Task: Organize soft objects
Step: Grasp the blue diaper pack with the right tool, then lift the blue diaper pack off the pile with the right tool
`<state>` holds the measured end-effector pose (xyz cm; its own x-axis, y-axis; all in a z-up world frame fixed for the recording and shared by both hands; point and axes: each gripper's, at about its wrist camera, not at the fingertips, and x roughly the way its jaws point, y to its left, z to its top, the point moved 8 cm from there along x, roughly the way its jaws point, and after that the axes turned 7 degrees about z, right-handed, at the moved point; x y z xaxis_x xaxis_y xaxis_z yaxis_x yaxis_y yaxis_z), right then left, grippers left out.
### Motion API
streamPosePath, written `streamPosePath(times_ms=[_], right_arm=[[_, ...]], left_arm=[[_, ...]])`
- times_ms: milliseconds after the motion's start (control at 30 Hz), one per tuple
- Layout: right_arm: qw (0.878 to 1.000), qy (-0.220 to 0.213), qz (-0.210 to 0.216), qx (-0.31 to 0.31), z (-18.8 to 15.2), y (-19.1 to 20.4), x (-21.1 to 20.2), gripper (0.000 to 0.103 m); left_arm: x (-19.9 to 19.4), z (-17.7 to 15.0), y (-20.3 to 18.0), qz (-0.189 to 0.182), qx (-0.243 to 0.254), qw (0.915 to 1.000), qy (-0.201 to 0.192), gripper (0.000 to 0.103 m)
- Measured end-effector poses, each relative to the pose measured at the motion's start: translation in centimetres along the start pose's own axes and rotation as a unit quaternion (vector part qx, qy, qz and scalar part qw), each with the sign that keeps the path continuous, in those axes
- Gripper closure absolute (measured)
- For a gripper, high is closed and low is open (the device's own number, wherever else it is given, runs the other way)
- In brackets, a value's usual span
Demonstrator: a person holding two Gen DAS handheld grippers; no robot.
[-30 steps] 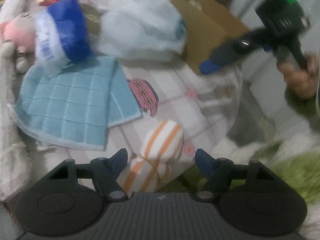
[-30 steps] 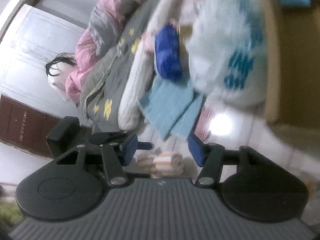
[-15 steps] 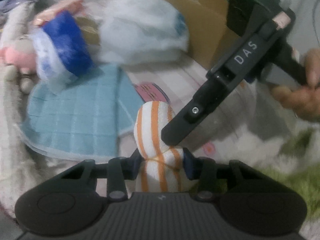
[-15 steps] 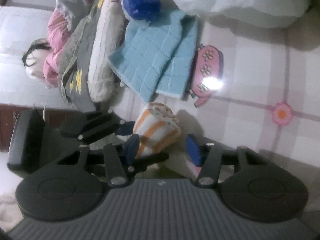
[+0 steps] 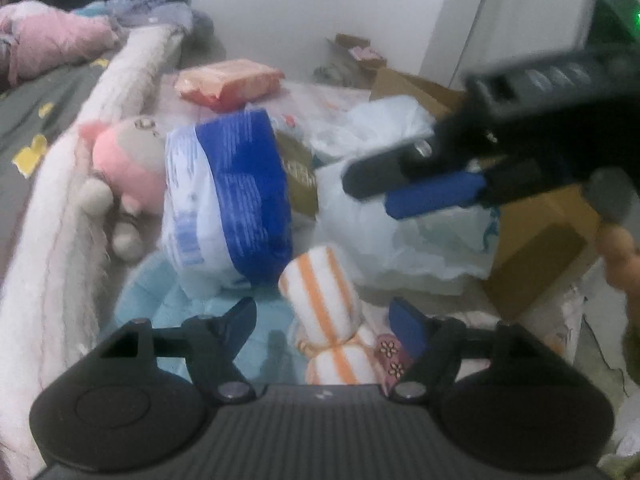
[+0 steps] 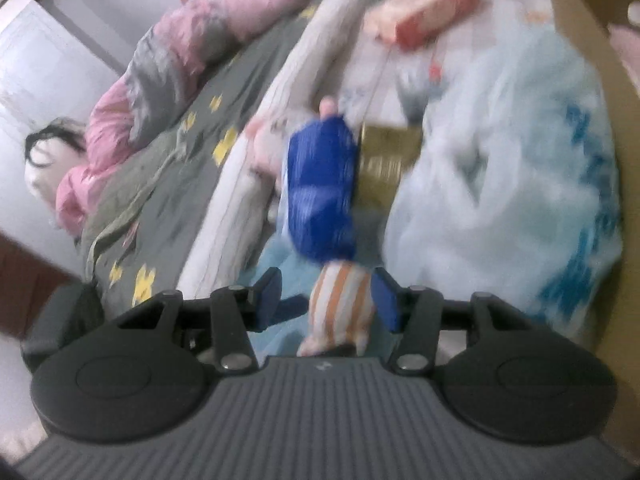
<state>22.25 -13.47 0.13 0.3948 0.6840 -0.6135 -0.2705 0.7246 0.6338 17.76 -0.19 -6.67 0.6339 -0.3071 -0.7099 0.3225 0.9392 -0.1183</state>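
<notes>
An orange-and-white striped rolled towel [image 5: 320, 300] lies on a light blue cloth [image 5: 160, 308] on the floor. My left gripper [image 5: 324, 316] straddles it with its jaws opening; both blue pads stand clear of the roll. In the left wrist view my right gripper [image 5: 400, 184] hovers higher up at the right, held by a hand [image 5: 620, 256], with nothing in it. Its own view is blurred: the striped towel [image 6: 340, 304] shows between the fingers of the right gripper [image 6: 327, 298], lower down, and the left pad is clearly off it.
A blue-and-white soft pack [image 5: 232, 204] and a pink plush toy [image 5: 124, 160] rest against the bed's pale rolled blanket [image 5: 60, 240]. A white plastic bag [image 5: 400, 232], a cardboard box [image 5: 536, 248] and an orange packet [image 5: 228, 84] crowd the far side.
Half a second ago my left gripper squeezed the striped towel while the right gripper's finger touched it. Now the left jaws have spread off it and the right gripper has lifted away.
</notes>
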Motion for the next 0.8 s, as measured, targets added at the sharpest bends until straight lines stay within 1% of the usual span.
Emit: streamPosePath(times_ms=[67,167,233,300,367,467,500,600,633,800], right_arm=[[1.0,-0.015,0.005,0.008,1.3,-0.5,-0.1,0.053],[0.999,-0.028,0.011,0.026,3.2,-0.8,0.9,0.053],[0.998,-0.032,0.015,0.043,4.5,-1.0,2.6,0.053],[0.997,-0.034,0.008,0.064,5.5,-1.2,4.4,0.049],[0.996,-0.03,0.007,0.078,6.3,-1.2,6.6,0.048],[0.996,-0.013,0.004,0.085,6.5,-1.1,9.0,0.045],[0.996,-0.008,0.0,0.083,6.6,-0.9,9.5,0.041],[0.997,-0.002,-0.004,0.079,6.6,-0.3,10.3,0.032],[0.997,-0.001,-0.002,0.078,6.6,-0.1,10.2,0.031],[0.995,-0.008,0.037,0.087,6.5,0.7,9.6,0.025]], left_arm=[[-0.8,0.7,0.4,-0.005,-0.005,0.9998,-0.016,0.028],[-1.7,2.1,1.3,0.013,-0.013,0.9984,-0.053,0.028],[-1.6,3.0,1.3,0.028,-0.007,0.9974,-0.065,0.028],[-0.8,3.9,1.6,0.06,-0.006,0.9961,-0.064,0.028],[0.0,4.6,1.9,0.082,-0.008,0.9945,-0.066,0.028],[1.0,5.1,2.3,0.088,-0.006,0.994,-0.066,0.029],[1.3,5.3,2.3,0.09,-0.006,0.9938,-0.064,0.029],[1.6,5.6,2.4,0.093,-0.006,0.994,-0.058,0.029],[1.6,5.6,2.5,0.096,-0.007,0.9937,-0.058,0.029],[1.1,5.6,2.9,0.103,-0.004,0.9934,-0.051,0.027]])
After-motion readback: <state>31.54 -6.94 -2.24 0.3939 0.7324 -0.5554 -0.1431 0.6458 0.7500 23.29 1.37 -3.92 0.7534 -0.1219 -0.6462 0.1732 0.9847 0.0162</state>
